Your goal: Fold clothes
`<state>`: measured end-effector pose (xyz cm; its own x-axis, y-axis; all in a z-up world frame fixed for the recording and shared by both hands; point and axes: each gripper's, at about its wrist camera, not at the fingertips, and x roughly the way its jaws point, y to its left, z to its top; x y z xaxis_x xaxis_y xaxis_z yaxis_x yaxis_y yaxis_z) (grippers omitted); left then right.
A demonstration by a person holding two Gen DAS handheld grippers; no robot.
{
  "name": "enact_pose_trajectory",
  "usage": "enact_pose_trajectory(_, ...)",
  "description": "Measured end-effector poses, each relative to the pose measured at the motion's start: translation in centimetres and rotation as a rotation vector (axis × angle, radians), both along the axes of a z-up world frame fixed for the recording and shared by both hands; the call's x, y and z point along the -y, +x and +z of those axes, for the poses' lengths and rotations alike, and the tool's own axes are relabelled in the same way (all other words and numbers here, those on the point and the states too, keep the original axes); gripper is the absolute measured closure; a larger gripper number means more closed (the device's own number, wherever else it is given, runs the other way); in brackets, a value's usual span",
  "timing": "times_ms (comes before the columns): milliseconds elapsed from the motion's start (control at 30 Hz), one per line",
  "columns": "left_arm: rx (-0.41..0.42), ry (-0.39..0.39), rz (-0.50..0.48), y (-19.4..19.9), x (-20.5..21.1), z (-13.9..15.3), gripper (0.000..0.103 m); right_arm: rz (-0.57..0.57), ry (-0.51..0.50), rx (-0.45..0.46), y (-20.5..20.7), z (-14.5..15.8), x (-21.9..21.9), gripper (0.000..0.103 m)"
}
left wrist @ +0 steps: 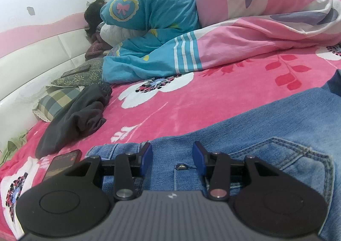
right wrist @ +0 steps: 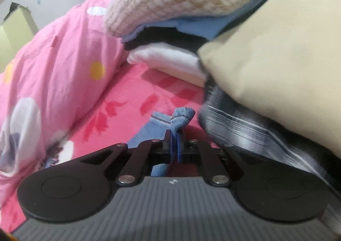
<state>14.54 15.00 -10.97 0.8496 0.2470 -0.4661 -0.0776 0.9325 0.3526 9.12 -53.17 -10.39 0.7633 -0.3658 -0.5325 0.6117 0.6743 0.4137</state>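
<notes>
Pink floral bed [left wrist: 191, 100], left tool [left wrist: 172, 155] spread over jeans [left wrist: 245, 125], right tool [right wrist: 174, 145] pinching denim.

**Bed crowded with bedding and phones**

Before me a pink floral blanket [left wrist: 191, 100] covers the bed. A blue quilt [left wrist: 149, 34] and a pink quilt [left wrist: 266, 6] lie heaped together along its far side. Near the white padded headboard [left wrist: 42, 57] rest a checked pillow [left wrist: 55, 102] and a green leaf-print pillow [left wrist: 85, 74] with a phone [left wrist: 75, 70] on top. Another phone [left wrist: 61, 164] lies face-up on the blanket's near edge.
</notes>
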Motion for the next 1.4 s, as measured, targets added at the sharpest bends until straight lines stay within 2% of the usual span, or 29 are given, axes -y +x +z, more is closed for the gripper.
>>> enact_pose_trajectory(167, 0.002, -0.004, -0.001, 0.0, 0.0, 0.0, 0.059, -0.021, -0.079, -0.083, -1.2, -0.3, -0.4, 0.101)
enact_pose_trajectory(300, 0.001, -0.005, -0.001, 0.0, -0.1, 0.0, 0.059, 0.016, -0.217, -0.239, -0.3, -1.9, -1.1, 0.097)
enact_pose_trajectory(367, 0.000, -0.005, -0.001, 0.0, 0.0, 0.0, 0.059, 0.013, -0.250, -0.252, -0.9, -1.1, -2.0, 0.091)
enact_pose_trajectory(433, 0.000, -0.004, -0.001, 0.0, 0.0, 0.0, 0.059, 0.008, -0.248, -0.206, -2.6, 0.4, -3.4, 0.083)
enact_pose_trajectory(500, -0.001, -0.003, -0.001, 0.0, 0.0, 0.0, 0.059, 0.068, -0.166, -0.096, -4.9, 2.0, -5.3, 0.075)
enact_pose_trajectory(600, 0.000, -0.003, -0.001, 0.0, 0.0, 0.0, 0.059, 0.300, 0.137, 0.036, -6.6, 2.2, -8.5, 0.072)
enact_pose_trajectory(667, 0.000, -0.003, -0.001, 0.0, 0.0, 0.0, 0.059, 0.440, 0.378, 0.049, -5.8, 0.3, -11.0, 0.072)
enact_pose_trajectory(800, 0.000, -0.006, 0.000, 0.0, 0.0, 0.0, 0.059, 0.603, 0.606, -0.024, -2.8, -4.0, -16.9, 0.072)
enact_pose_trajectory(900, 0.001, -0.008, 0.000, 0.0, 0.0, 0.0, 0.059, 0.621, 0.615, 0.001, -1.8, -4.8, -18.7, 0.075)
enact_pose_trajectory(967, 0.002, -0.008, 0.000, 0.0, 0.0, 0.0, 0.059, 0.635, 0.618, 0.017, -1.2, -5.2, -19.8, 0.086)
enact_pose_trajectory(1000, 0.002, -0.008, 0.000, 0.0, 0.0, 0.0, 0.059, 0.642, 0.610, 0.019, -1.2, -5.2, -20.0, 0.097)
enact_pose_trajectory(1033, 0.002, -0.008, -0.001, 0.0, 0.0, 0.0, 0.059, 0.636, 0.615, 0.022, -1.4, -5.3, -20.0, 0.100)
enact_pose_trajectory(1167, 0.000, -0.004, -0.001, 0.0, 0.0, 0.0, 0.059, 0.621, 0.671, 0.083, -3.2, -3.7, -19.5, 0.102)
enact_pose_trajectory(1233, 0.002, -0.005, -0.001, 0.0, 0.0, 0.0, 0.059, 0.630, 0.663, 0.080, -3.8, -3.1, -19.7, 0.102)
enact_pose_trajectory(1333, 0.002, -0.005, -0.001, 0.0, -0.1, 0.0, 0.059, 0.616, 0.646, -0.020, -3.5, -5.7, -19.7, 0.102)
enact_pose_trajectory(1400, 0.000, -0.002, -0.002, 0.1, 0.0, 0.0, 0.059, 0.622, 0.674, 0.009, -3.7, -6.8, -19.1, 0.103)
